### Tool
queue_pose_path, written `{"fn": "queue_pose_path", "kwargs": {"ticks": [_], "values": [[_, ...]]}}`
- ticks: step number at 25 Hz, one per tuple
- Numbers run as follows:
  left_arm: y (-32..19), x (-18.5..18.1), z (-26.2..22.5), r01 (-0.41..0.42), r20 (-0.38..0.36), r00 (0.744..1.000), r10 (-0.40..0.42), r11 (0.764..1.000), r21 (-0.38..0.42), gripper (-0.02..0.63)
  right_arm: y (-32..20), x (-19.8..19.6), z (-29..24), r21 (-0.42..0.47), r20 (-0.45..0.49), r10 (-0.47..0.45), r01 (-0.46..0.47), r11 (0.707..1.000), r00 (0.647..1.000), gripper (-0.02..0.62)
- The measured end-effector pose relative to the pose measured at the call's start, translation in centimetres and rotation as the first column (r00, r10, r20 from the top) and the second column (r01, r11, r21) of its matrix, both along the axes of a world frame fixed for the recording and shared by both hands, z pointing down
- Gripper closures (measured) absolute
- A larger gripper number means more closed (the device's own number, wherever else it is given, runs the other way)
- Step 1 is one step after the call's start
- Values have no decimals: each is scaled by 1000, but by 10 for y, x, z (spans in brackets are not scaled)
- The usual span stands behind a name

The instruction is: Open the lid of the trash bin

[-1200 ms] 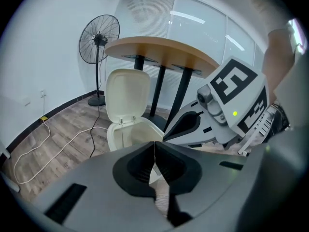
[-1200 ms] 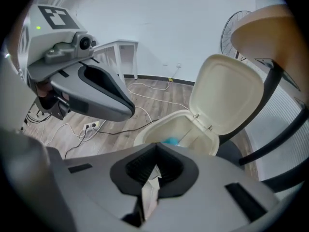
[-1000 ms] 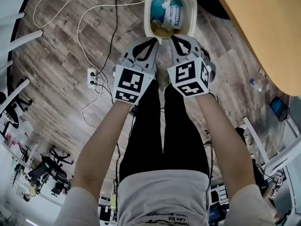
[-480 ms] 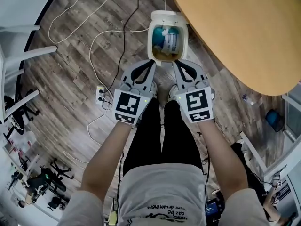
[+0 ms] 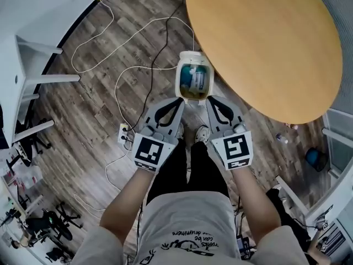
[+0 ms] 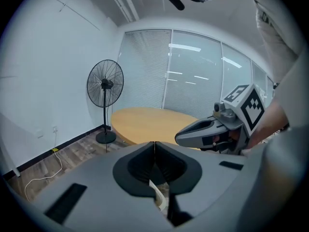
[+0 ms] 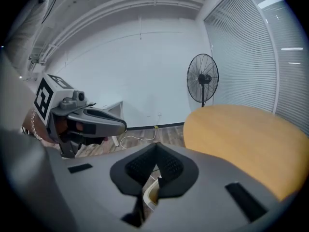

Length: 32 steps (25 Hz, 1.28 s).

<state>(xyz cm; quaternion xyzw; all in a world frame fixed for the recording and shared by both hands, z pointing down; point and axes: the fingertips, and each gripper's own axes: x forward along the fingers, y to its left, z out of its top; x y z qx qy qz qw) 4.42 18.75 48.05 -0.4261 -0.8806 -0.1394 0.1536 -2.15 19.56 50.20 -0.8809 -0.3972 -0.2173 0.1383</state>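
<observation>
lid up, grippers lifting clear

the small cream plastic trash bin (image 5: 178,83) stands open on the floor, below and just ahead of both gripper tips. its hinged cream lid (image 5: 193,56) is tipped back on the side farthest from them, and blue and white rubbish (image 5: 196,79) shows inside. the left gripper (image 5: 177,101) has its jaws pressed together on nothing, and the right gripper (image 5: 213,100) is the same. in each gripper view the pads meet in a line, with only a sliver of the bin's rim visible beneath them. neither gripper touches the bin.

against the frame a second ago, the bin looks much smaller and sits lower in the head view. far more of the round wooden table (image 5: 265,43) on the right gripper's side has come into sight — the person appears to have straightened up, carrying both grippers higher. the lid was already open then and stays so, and the jaws look just as closed. by my reading the opening is done and this is the withdrawal — nothing is left to grip.
</observation>
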Motion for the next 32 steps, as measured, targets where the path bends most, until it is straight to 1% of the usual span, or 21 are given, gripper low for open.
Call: {"fn": "queue_pose_path", "kwargs": {"ticks": [5, 9, 16, 21, 23, 28, 32], "values": [[-10, -3, -62, -6, 42, 999, 7, 1000, -30, 586, -9, -10, -60, -36, -40, 18, -20, 999, 999, 588], [-25, -2, -102, -4, 68, 998, 7, 999, -42, 586, -25, -12, -105, -62, -79, 16, -21, 998, 997, 588], [-40, -15, -181, -19, 121, 992, 30, 996, -88, 586, -41, -15, -181, -120, -124, 2, -17, 993, 992, 588], [-50, -16, -219, -28, 127, 991, 43, 993, -117, 586, -47, -23, -225, -162, -136, -2, -20, 987, 991, 588], [-53, -18, -232, -42, 121, 991, 60, 989, -145, 586, -50, -26, -240, -172, -145, -2, -23, 985, 989, 588], [-58, -27, -266, -55, 137, 987, 82, 980, -190, 586, -60, -31, -275, -196, -167, -15, -19, 980, 986, 588], [-67, -32, -290, -61, 158, 983, 89, 982, -179, 586, -69, -31, -304, -225, -180, -21, -21, 974, 983, 588]]}}
